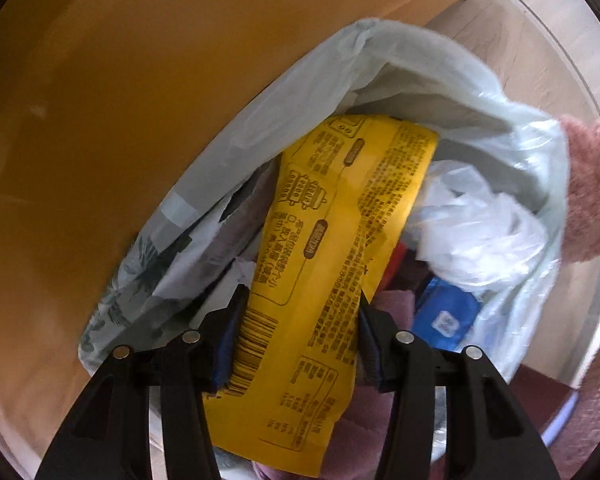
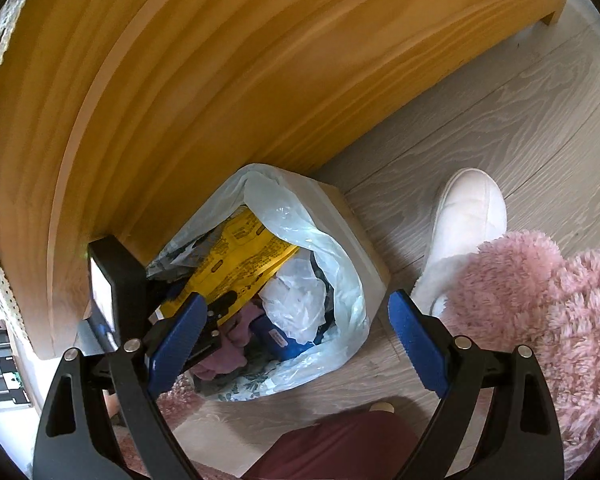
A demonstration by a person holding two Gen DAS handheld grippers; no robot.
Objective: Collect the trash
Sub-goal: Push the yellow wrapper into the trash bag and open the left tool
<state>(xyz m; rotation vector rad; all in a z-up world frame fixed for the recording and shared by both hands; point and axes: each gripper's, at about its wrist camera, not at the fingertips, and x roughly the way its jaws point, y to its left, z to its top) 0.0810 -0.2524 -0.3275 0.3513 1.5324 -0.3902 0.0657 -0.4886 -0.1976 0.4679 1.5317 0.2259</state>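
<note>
**Yellow wrapper over the bin**

My left hand-held gripper [image 1: 300, 332] clamps a yellow wrapper [image 1: 332, 248], glossy, creased, with dark print and a barcode, its far end inside the lined bin [image 2: 340, 216] beside the wooden bed frame [image 2: 204, 72]. My right hand-held gripper [image 2: 296, 336] gapes empty above the bin.

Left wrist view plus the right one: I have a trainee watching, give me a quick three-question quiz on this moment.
1. True or false: the left claw grips a yellow printed plastic wrapper.
2. Where does the wrapper's far end reach?
A. Onto the grey wood-grain floor
B. Into the pale plastic-lined trash bin
C. Onto the white shoe
3. Fill in: the right claw is ____ and holds nothing.

Key
1. True: both blue pads press the wrapper's edges.
2. B: it lies in the bin beside a crumpled clear plastic bag.
3. Open.
</note>
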